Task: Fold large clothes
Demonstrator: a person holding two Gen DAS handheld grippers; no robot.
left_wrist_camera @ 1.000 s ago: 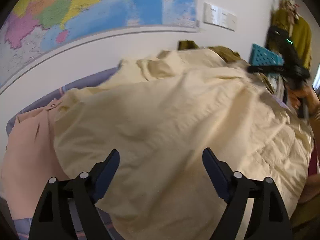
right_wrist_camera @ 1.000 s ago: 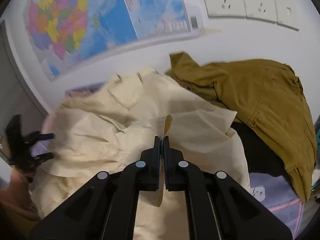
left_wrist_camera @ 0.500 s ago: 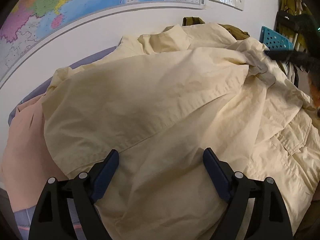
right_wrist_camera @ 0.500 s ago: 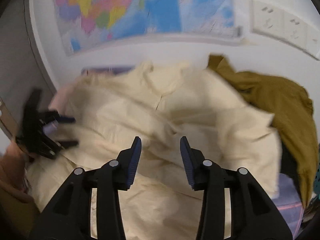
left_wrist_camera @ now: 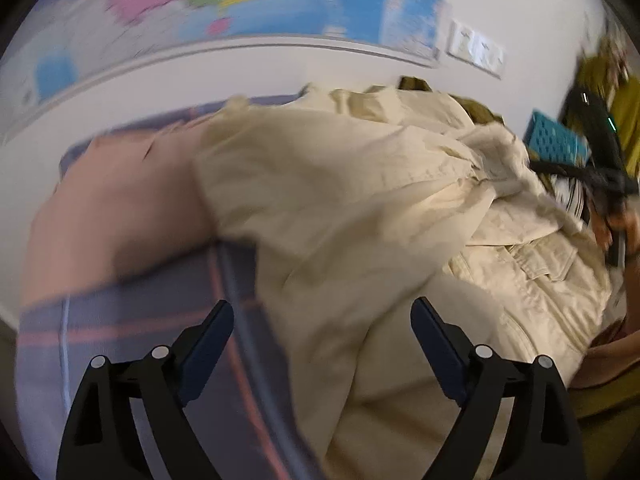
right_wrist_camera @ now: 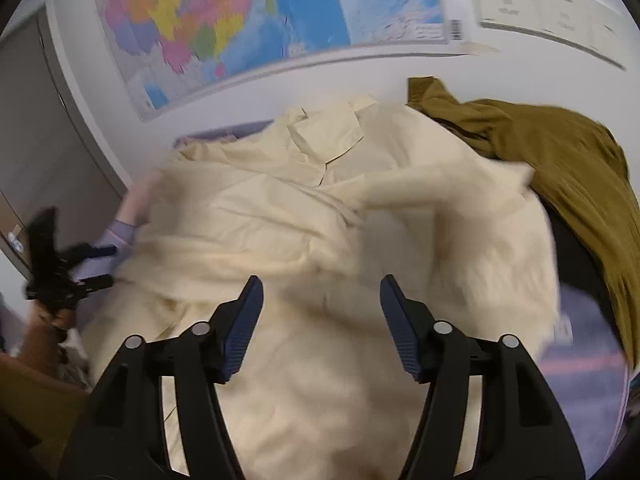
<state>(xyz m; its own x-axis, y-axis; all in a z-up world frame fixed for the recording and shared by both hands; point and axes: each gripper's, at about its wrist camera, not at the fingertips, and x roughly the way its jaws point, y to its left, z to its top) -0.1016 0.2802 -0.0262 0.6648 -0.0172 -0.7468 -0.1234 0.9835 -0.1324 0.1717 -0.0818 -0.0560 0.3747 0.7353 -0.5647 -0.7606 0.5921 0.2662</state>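
Observation:
A large cream shirt [left_wrist_camera: 360, 208] lies crumpled on the bed, its collar [right_wrist_camera: 324, 132] toward the wall. It also fills the middle of the right wrist view [right_wrist_camera: 304, 240]. My left gripper [left_wrist_camera: 322, 324] is open and empty above the shirt's left edge. My right gripper [right_wrist_camera: 321, 300] is open and empty above the shirt's middle. The right gripper shows at the right edge of the left wrist view [left_wrist_camera: 600, 168]. The left gripper shows at the left edge of the right wrist view [right_wrist_camera: 60, 264].
A pink garment [left_wrist_camera: 116, 208] lies left of the shirt on a lavender striped sheet [left_wrist_camera: 132, 328]. An olive garment [right_wrist_camera: 560, 152] lies to the right by the wall. A teal basket [left_wrist_camera: 556, 140] stands at the right. A map [right_wrist_camera: 256, 12] hangs on the wall.
My right gripper opened and let go of the cream shirt's fold, which dropped onto the pile. My left gripper swung left, bringing the pink garment and sheet into view.

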